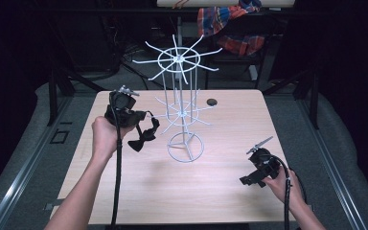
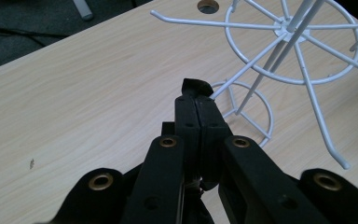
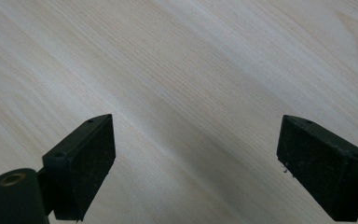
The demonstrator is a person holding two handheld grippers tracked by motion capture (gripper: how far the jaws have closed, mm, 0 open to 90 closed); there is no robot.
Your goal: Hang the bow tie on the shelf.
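Note:
A white wire rack (image 1: 181,60) with two tiers of hooks stands on a ring base near the middle of the wooden table (image 1: 220,191). My left gripper (image 1: 143,118) is beside the tip of a lower hook on the rack's left side, shut on the strap of a black bow tie (image 1: 142,138) that dangles below it. In the left gripper view the jaws (image 2: 196,100) are pressed together with a bit of black strap (image 2: 196,86) poking out at the tips, touching a hook end of the rack (image 2: 289,32). My right gripper (image 1: 245,181) rests low at the table's right front, open (image 3: 196,158) over bare wood.
A round cable hole (image 1: 212,102) lies in the table behind the rack. A plaid cloth (image 1: 230,24) hangs on dark frames at the back. Black stands and cables surround the table's far side.

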